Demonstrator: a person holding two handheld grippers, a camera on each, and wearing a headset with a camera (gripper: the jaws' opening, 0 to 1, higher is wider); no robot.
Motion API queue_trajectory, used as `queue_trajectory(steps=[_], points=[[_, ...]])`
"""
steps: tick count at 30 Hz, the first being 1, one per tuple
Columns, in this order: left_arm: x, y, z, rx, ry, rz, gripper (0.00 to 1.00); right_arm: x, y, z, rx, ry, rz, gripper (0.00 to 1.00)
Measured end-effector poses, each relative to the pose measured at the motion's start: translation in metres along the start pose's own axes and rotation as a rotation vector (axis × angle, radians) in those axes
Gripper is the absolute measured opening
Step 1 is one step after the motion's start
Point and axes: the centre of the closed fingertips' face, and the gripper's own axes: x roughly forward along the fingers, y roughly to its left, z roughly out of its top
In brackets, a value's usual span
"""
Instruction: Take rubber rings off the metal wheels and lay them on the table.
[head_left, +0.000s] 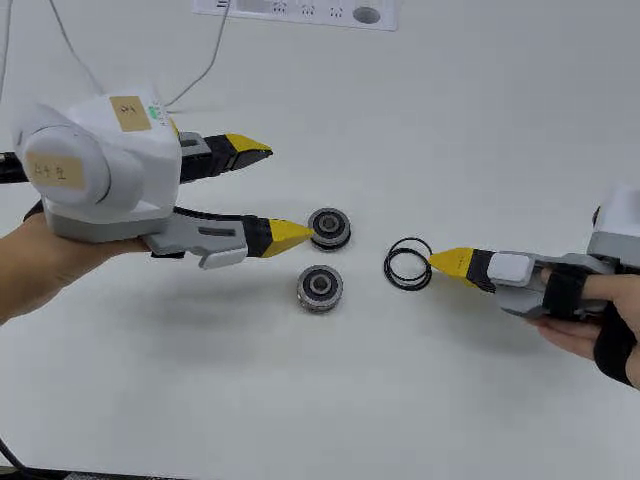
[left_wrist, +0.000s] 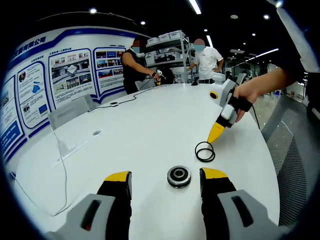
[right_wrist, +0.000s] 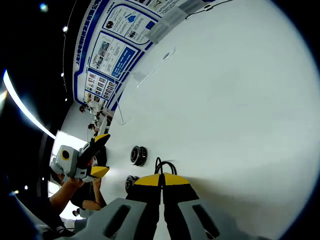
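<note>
Two small metal wheels with dark rims lie on the white table, one (head_left: 329, 227) farther and one (head_left: 320, 288) nearer. My left gripper (head_left: 270, 190) is open, its lower yellow tip just left of the far wheel. In the left gripper view a wheel (left_wrist: 179, 176) sits just ahead between the tips of my left gripper (left_wrist: 166, 175). Two thin black rubber rings (head_left: 408, 263) lie overlapped on the table to the right. My right gripper (head_left: 445, 263) is shut, its tip touching the rings' right edge. In the right gripper view the rings (right_wrist: 162, 165) loop just past the tip of my right gripper (right_wrist: 161, 177); whether it pinches one I cannot tell.
A white power strip (head_left: 300, 10) lies at the table's far edge, with a cable (head_left: 205, 60) trailing toward my left gripper. People (left_wrist: 205, 57) stand at the table's far end. Information boards (left_wrist: 60, 75) line the wall.
</note>
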Motion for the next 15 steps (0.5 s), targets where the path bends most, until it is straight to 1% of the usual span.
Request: queue_trajectory(steps=[3, 4, 5, 7, 9, 11, 15], points=[[0.000, -0.002, 0.001, 0.002, 0.000, -0.004, 0.56, -0.001, -0.004, 0.002, -0.012, -0.003, -0.026, 0.02], [0.001, -0.002, 0.001, 0.002, 0.001, -0.005, 0.56, -0.001, -0.005, 0.001, -0.025, 0.002, -0.039, 0.03], [0.001, -0.003, 0.001, 0.004, 0.002, -0.008, 0.56, -0.002, -0.008, -0.001, -0.047, 0.020, -0.063, 0.04], [0.002, -0.004, 0.001, 0.006, 0.004, -0.011, 0.55, -0.001, -0.009, -0.003, -0.061, 0.037, -0.068, 0.06], [0.003, -0.005, 0.001, 0.006, 0.004, -0.014, 0.55, -0.002, -0.009, -0.008, -0.067, 0.075, -0.075, 0.07], [0.004, -0.005, 0.001, 0.009, 0.006, -0.017, 0.55, -0.002, -0.009, -0.008, -0.081, 0.080, -0.077, 0.08], [0.006, -0.006, 0.000, 0.010, 0.009, -0.021, 0.54, -0.007, -0.011, -0.008, -0.108, 0.097, -0.107, 0.09]])
